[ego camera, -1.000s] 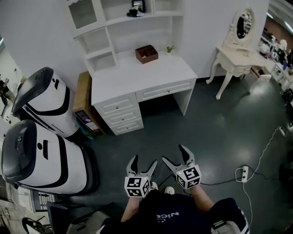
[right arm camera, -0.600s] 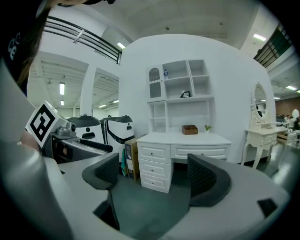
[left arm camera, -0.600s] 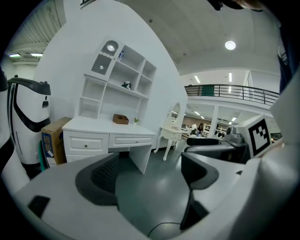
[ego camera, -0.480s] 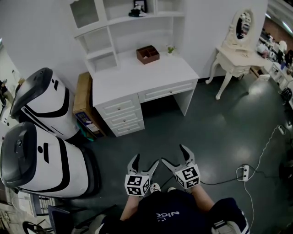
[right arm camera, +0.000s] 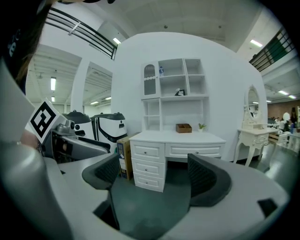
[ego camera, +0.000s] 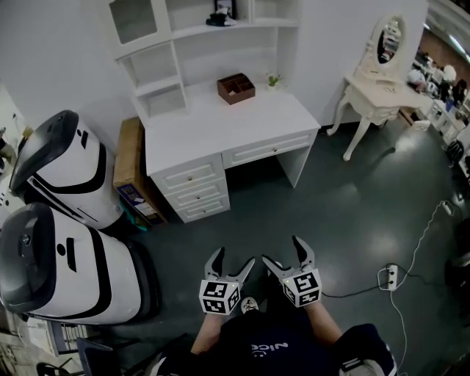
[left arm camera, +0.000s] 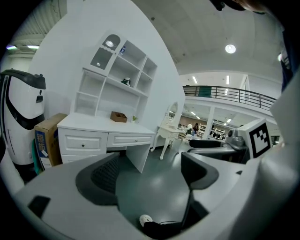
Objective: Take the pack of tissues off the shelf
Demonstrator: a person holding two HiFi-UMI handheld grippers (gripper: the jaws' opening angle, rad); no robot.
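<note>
Held both grippers low in front of the torso, side by side over the dark floor (ego camera: 352,205), well apart from the white desk (ego camera: 220,128). Pointed both roughly toward the desk, tilted slightly down. Held left gripper (ego camera: 233,258) with jaws spread, gripping nothing, only floor seen through the gap. Had right gripper (ego camera: 281,251) with jaws just opening out to a wide spread, also gripping nothing, desk drawers showing beyond the pads. Spotted likely pack of tissues (ego camera: 219,17) as a small dark item on the long shelf of the white hutch (ego camera: 172,55) above the desktop, near a vertical divider; too small to confirm. Left untouched, far from either gripper. Noted brown box (ego camera: 235,87) and small plant (ego camera: 272,78) on the desktop near the back. Noted cardboard box (ego camera: 131,165) just beside the desk's end at picture left, and two white-and-black machines (ego camera: 73,175) further left. Noted white dressing table (ego camera: 378,92) with oval mirror (ego camera: 387,40) off to picture right, and power strip (ego camera: 390,276) on the floor near the right gripper.
</note>
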